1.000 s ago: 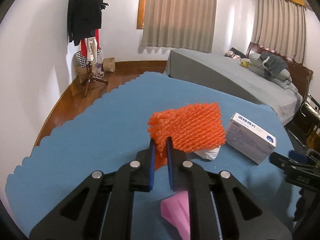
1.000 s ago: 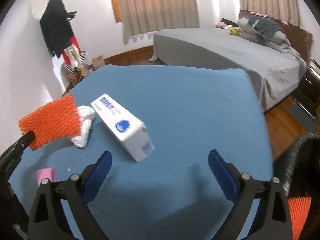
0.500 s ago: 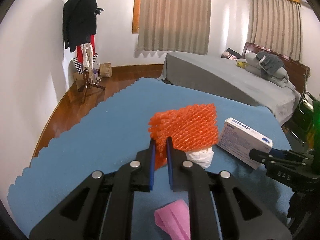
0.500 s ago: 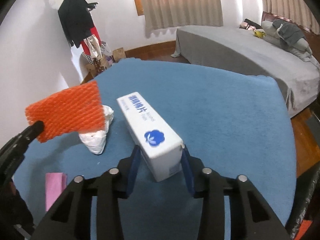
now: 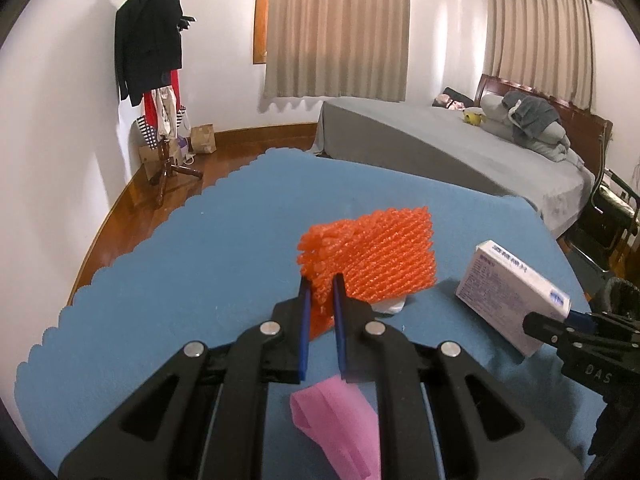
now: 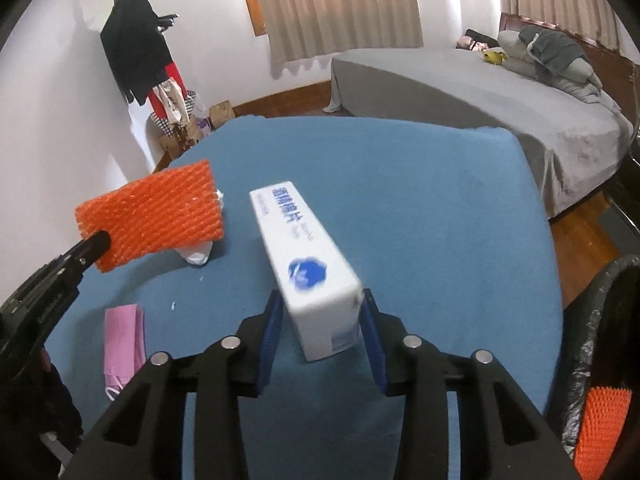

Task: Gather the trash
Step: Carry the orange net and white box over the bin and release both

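Note:
My left gripper (image 5: pixel 320 282) is shut on a corner of an orange foam net (image 5: pixel 384 256), which hangs above the blue table (image 5: pixel 180 280). In the right wrist view the net (image 6: pixel 156 216) hangs at the left. A white box with blue print (image 6: pixel 304 248) has its near end between the pads of my right gripper (image 6: pixel 320 300). The pads press on its sides while the jaws are opening slightly. In the left wrist view the box (image 5: pixel 508 284) hangs clear of the table. A crumpled white tissue (image 6: pixel 198 254) and a pink folded piece (image 6: pixel 122 336) lie on the table.
A black trash bag (image 6: pixel 592 320) stands open off the table's right edge, with another orange net (image 6: pixel 600 420) inside it. A grey bed (image 6: pixel 480 92) lies behind the table. A coat stand (image 5: pixel 160 80) is in the far left corner.
My right gripper moved in over the white box, went from wide open to closed on its near end, and lifted it off the table. The left gripper kept holding the orange net.

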A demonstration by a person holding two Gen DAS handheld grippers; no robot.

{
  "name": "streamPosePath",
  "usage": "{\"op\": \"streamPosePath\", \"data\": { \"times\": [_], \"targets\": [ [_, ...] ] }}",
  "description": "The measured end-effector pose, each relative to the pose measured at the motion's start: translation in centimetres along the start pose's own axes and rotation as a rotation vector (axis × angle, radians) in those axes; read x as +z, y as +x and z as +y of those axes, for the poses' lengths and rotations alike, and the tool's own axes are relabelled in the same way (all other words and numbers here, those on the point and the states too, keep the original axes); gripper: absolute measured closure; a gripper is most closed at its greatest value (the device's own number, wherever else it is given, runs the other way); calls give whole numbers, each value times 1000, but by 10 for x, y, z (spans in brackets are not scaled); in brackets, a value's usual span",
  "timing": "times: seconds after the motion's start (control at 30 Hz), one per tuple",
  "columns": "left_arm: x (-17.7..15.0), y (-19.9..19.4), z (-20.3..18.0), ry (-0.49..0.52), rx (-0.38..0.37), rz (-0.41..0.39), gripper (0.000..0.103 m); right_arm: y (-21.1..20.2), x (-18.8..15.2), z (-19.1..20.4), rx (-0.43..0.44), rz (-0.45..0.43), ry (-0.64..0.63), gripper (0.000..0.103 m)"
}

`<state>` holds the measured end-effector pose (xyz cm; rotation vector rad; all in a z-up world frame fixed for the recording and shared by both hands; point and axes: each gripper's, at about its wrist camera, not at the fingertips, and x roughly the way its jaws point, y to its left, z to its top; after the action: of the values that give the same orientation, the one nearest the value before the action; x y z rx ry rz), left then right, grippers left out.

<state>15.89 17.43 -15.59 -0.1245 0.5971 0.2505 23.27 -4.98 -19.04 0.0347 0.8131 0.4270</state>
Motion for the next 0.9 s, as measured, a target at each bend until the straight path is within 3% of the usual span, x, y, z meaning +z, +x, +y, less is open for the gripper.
{"op": "streamPosePath", "data": {
  "times": [0.1,0.17,0.37,0.9],
  "targets": [
    [0,1,1,-1,0,4,93,7,3,1,-12,-1,-9,53],
    [-1,1,1,0,0,3,93,13,5,2,-14,7,-18,53],
    [-2,-1,-1,4,-13,-2,93,8,6,4,9,-4,-29,71],
    [11,-48,-45,41,-119,-74,93,-87,18,-21,-28,-165,39,74]
  ]
}}
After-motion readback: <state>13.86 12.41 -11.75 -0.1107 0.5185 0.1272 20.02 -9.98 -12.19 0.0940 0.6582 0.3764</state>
